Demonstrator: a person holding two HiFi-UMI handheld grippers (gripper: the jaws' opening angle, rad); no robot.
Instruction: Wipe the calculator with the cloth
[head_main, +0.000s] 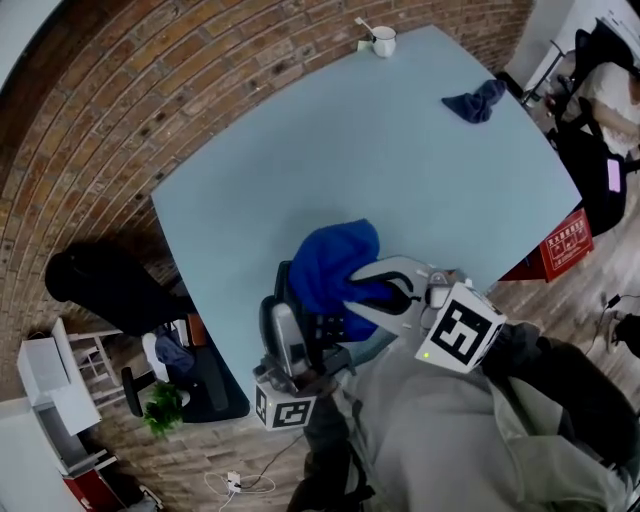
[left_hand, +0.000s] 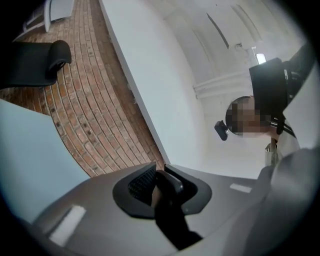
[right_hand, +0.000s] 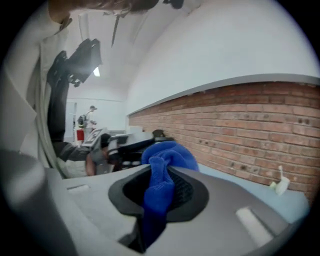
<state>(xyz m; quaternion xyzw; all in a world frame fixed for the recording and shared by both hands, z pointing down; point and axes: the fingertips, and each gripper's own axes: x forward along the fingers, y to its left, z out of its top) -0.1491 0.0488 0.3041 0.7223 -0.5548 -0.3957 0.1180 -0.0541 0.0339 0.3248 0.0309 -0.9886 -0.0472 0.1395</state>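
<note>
A bright blue fleecy cloth (head_main: 335, 262) is shown against the pale blue counter (head_main: 400, 150); the slim plastic calculator (left_hand: 170, 210) is black. A crumpled navy rag (head_main: 475, 102) and a white ceramic mug (head_main: 384, 41) are seen near the far edges.

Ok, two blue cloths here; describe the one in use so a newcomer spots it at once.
On the light blue table, look at the near edge. There the right gripper pinches a bright blue fabric cloth, bunched against the black calculator in the left gripper. The other cloth is darker navy and lies alone at the far right corner.
</note>
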